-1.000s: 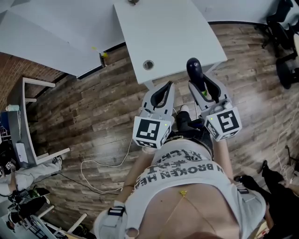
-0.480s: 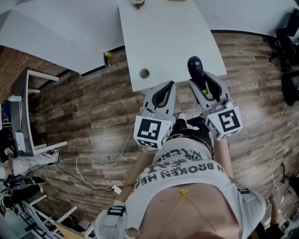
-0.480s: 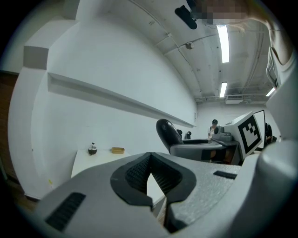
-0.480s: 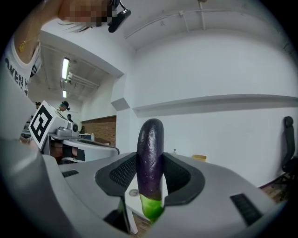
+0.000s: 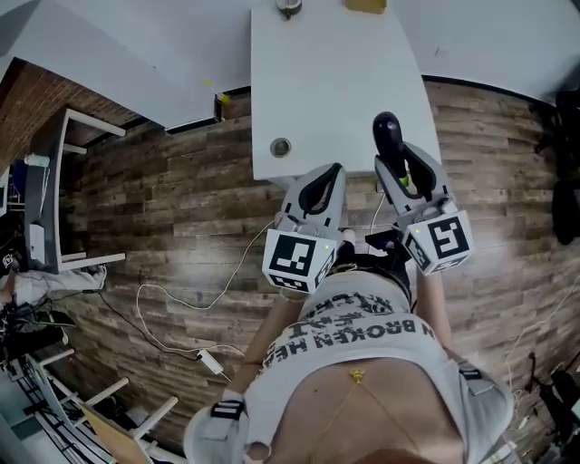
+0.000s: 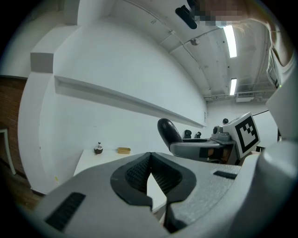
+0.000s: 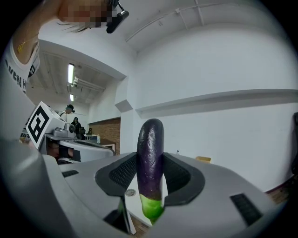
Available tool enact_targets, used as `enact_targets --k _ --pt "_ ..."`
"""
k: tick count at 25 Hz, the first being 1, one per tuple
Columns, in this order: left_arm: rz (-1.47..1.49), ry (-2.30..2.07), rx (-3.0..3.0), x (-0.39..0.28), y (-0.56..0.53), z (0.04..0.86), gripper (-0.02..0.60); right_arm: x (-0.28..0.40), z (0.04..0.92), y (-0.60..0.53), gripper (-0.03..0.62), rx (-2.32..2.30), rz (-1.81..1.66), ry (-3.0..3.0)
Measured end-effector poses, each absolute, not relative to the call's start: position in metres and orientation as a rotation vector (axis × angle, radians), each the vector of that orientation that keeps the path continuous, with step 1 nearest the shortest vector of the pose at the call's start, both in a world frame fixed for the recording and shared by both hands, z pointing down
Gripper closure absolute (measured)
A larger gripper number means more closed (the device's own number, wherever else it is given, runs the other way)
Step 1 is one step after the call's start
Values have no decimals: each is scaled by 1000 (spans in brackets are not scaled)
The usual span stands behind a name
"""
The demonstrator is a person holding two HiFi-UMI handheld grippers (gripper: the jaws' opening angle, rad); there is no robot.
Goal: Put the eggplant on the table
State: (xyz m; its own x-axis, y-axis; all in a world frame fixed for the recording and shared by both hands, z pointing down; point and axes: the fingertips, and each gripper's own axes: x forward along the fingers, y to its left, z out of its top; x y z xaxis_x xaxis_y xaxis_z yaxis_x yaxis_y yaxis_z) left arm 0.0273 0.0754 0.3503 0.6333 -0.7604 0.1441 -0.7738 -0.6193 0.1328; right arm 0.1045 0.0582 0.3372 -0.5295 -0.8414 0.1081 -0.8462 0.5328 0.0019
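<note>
A dark purple eggplant [image 5: 387, 136] with a green stem end [image 7: 151, 207] stands upright between the pads of my right gripper [image 5: 403, 165], which is shut on it. In the head view its tip shows over the near right part of the white table [image 5: 335, 82]. My left gripper [image 5: 317, 179] is level beside it on the left, shut with nothing in it; its pads [image 6: 139, 174] meet at the tips. The left gripper view shows the eggplant [image 6: 168, 132] sticking up from the right gripper [image 6: 198, 148].
The table has a round cable hole [image 5: 281, 146] near its front edge, and a small dark object [image 5: 288, 7] and a yellowish one [image 5: 365, 4] at its far end. A white cable [image 5: 181, 308] lies on the wood floor. A white frame [image 5: 54, 199] stands at left.
The table has swung from the upper left to straight ahead of both grippers. Both grippers keep their places before the person's body, and the eggplant stays in the right one.
</note>
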Motion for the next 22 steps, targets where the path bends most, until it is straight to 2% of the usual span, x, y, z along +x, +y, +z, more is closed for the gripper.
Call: enact_targets --k 22 --pt "102 -1122 2711 34 -40 352 583 108 345 -38 421 1576 124 -2583"
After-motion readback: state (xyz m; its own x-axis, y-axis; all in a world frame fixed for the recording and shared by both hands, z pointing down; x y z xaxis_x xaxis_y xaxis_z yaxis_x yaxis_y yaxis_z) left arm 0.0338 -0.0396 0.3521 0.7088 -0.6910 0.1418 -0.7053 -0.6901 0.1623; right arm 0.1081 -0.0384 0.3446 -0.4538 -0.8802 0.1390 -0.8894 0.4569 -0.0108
